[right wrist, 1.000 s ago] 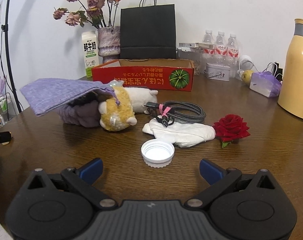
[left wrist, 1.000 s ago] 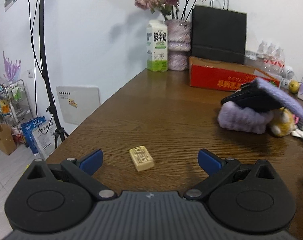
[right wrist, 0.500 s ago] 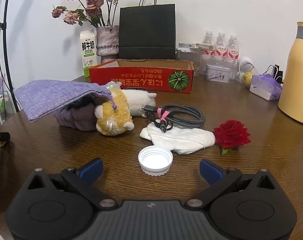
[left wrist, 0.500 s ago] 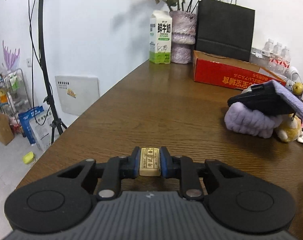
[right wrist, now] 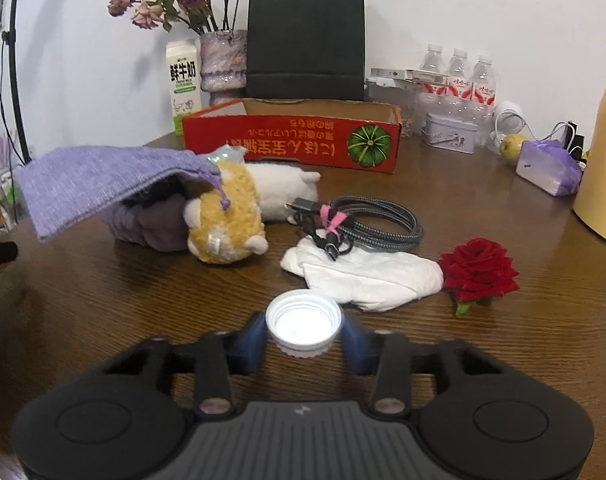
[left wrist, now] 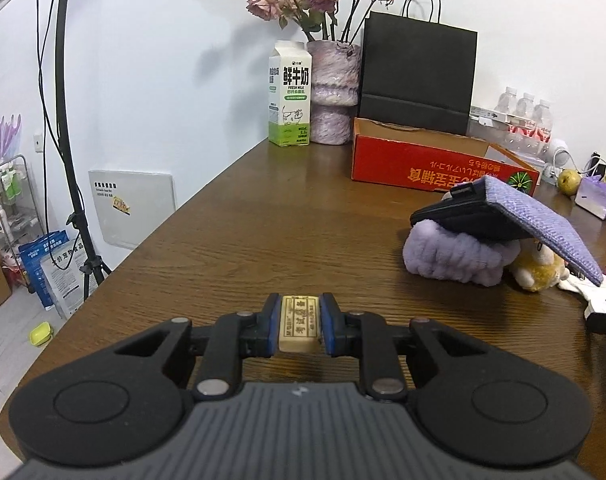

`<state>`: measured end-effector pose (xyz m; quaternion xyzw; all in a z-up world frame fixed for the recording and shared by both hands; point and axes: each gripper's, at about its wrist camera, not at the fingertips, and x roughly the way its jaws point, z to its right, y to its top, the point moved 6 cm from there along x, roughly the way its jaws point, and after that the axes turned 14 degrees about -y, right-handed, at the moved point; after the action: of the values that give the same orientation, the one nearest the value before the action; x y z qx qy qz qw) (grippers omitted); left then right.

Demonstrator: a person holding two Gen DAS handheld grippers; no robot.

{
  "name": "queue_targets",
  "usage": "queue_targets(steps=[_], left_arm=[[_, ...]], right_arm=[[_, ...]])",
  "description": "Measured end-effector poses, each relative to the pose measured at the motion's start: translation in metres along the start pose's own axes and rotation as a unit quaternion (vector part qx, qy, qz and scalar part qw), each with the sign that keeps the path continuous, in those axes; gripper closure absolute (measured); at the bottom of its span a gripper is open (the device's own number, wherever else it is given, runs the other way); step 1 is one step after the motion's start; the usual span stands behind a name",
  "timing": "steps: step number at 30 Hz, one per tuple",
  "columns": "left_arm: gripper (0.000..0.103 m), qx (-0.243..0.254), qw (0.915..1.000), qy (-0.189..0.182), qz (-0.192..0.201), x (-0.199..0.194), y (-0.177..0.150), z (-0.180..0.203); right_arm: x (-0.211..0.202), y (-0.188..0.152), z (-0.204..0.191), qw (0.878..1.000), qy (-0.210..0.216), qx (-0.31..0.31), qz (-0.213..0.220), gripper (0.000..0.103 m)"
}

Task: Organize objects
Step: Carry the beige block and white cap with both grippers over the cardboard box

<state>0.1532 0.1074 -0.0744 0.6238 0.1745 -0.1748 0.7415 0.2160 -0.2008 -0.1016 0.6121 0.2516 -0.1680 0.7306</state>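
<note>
My left gripper (left wrist: 299, 330) is shut on a small beige eraser block (left wrist: 299, 322) with printed characters, held just above the brown wooden table (left wrist: 271, 224). My right gripper (right wrist: 303, 334) has its blue pads on both sides of an upturned white bottle cap (right wrist: 303, 322) on the table; the pads look blurred and touch or nearly touch it. An open red cardboard box (right wrist: 295, 140) stands at the back, and also shows in the left wrist view (left wrist: 435, 160).
A purple cloth (right wrist: 103, 184) covers a plush hamster (right wrist: 227, 220) and a lilac headband (left wrist: 455, 256). A coiled cable (right wrist: 367, 220), white tissue (right wrist: 367, 276) and red rose (right wrist: 479, 268) lie ahead. A milk carton (left wrist: 289, 94), vase (left wrist: 333, 92), black bag (left wrist: 417, 76) and bottles (right wrist: 459, 80) line the wall.
The left gripper closed on the eraser and lifted it slightly. The right gripper moved forward to the white cap and its jaws closed in around it.
</note>
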Motion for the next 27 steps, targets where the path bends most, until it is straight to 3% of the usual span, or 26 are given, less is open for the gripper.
queue_targets(steps=[16, 27], left_arm=[[0.082, 0.007, 0.9999, -0.007, 0.010, -0.008, 0.003, 0.008], [0.082, 0.015, 0.9992, -0.017, 0.034, -0.023, 0.024, 0.018]], right_arm=[[-0.020, 0.005, 0.004, 0.999, 0.016, 0.009, 0.033, 0.064], [-0.038, 0.019, 0.004, 0.998, 0.022, 0.012, 0.058, 0.064]])
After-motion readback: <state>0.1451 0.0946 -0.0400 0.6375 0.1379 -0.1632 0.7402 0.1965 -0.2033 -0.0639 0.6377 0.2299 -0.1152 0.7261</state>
